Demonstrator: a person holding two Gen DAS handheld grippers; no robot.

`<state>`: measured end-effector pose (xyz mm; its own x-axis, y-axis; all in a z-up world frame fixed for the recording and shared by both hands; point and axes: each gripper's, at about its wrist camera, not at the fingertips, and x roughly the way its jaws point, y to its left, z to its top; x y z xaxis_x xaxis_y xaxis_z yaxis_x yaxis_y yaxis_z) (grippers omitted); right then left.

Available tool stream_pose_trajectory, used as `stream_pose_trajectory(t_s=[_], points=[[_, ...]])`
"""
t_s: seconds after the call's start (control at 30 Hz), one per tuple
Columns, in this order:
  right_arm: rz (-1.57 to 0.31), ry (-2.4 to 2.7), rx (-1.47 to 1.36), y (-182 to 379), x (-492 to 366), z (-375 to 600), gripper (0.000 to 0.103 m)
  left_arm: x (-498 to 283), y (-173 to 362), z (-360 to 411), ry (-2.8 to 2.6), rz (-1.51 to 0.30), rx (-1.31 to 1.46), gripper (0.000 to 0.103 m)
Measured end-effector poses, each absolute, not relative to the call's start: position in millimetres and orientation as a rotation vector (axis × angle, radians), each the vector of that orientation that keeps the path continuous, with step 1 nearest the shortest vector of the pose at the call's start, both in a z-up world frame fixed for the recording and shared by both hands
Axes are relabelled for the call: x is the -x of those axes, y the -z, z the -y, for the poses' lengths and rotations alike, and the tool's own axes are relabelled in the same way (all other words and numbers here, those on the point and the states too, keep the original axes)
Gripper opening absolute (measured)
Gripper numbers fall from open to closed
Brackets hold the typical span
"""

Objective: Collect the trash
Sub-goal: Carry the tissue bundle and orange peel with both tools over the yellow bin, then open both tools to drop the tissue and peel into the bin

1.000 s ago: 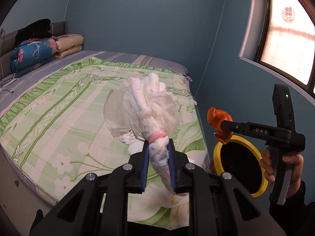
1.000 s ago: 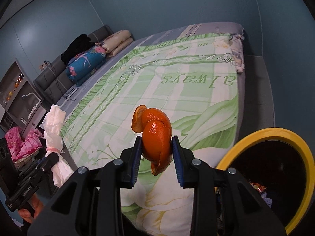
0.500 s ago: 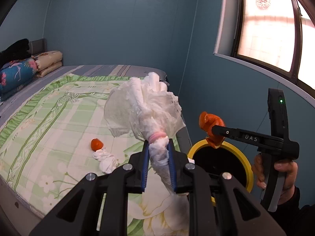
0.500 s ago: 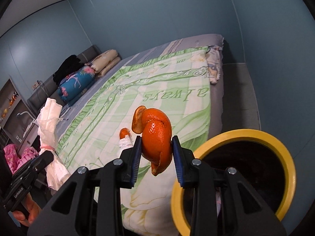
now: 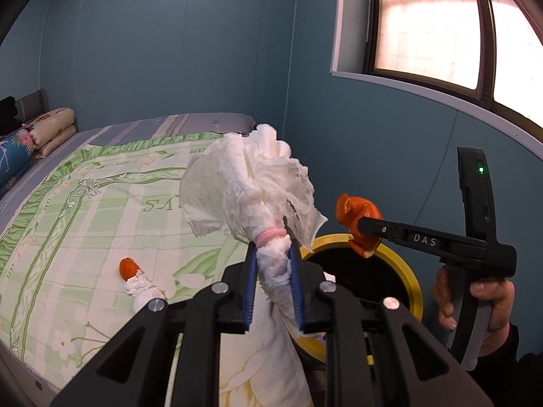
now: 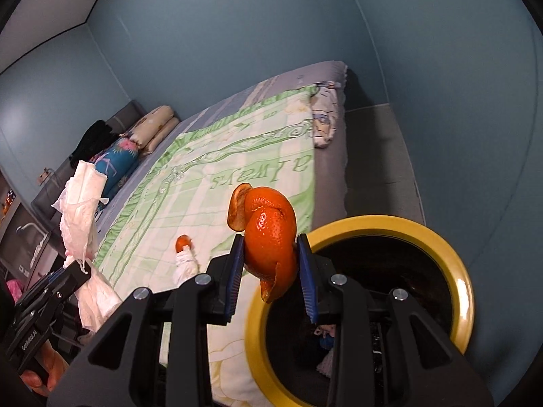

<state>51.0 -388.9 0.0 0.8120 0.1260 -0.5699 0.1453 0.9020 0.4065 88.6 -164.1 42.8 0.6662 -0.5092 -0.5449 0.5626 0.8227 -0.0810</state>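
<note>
My left gripper (image 5: 273, 264) is shut on a bunch of white tissue paper (image 5: 251, 190) tied with a pink band, held up beside the bed. My right gripper (image 6: 271, 257) is shut on a curled orange peel (image 6: 268, 230), which hangs over the near rim of a yellow-rimmed black trash bin (image 6: 458, 271). The left wrist view shows that same peel (image 5: 356, 217) over the bin (image 5: 412, 278) and a hand (image 5: 492, 298) on the right gripper's handle. On the green bed cover lie a second piece of orange peel (image 5: 128, 267) and a twisted white tissue (image 5: 142, 288), touching each other.
The bed (image 6: 237, 156) with a green patterned cover fills the left and middle. Pillows (image 6: 156, 129) and a blue bolster (image 6: 118, 159) lie at its head. Blue walls close the room, with a window (image 5: 434, 23) above the bin. Some trash lies inside the bin.
Both grippers swung right, away from the bed and toward the bin, each keeping its load. The bin's rim now sits under the orange peel. The leftover peel and tissue on the bed came into view.
</note>
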Motion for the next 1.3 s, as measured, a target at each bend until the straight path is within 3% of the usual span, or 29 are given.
stream_pose_trajectory(t_s=[1.0, 1.2, 1.3], points=[[-0.751, 0.111, -0.576, 58, -54, 433, 0.031, -104, 12, 248, 0.692, -0.709, -0.169, 0.017], [-0.763, 0.115, -0.586, 66, -56, 439, 0.036, -115, 25, 246, 0.721, -0.784, -0.103, 0.017], [-0.764, 0.123, -0.6, 68, -57, 442, 0.037, -120, 29, 243, 0.715, -0.809, -0.078, 0.023]])
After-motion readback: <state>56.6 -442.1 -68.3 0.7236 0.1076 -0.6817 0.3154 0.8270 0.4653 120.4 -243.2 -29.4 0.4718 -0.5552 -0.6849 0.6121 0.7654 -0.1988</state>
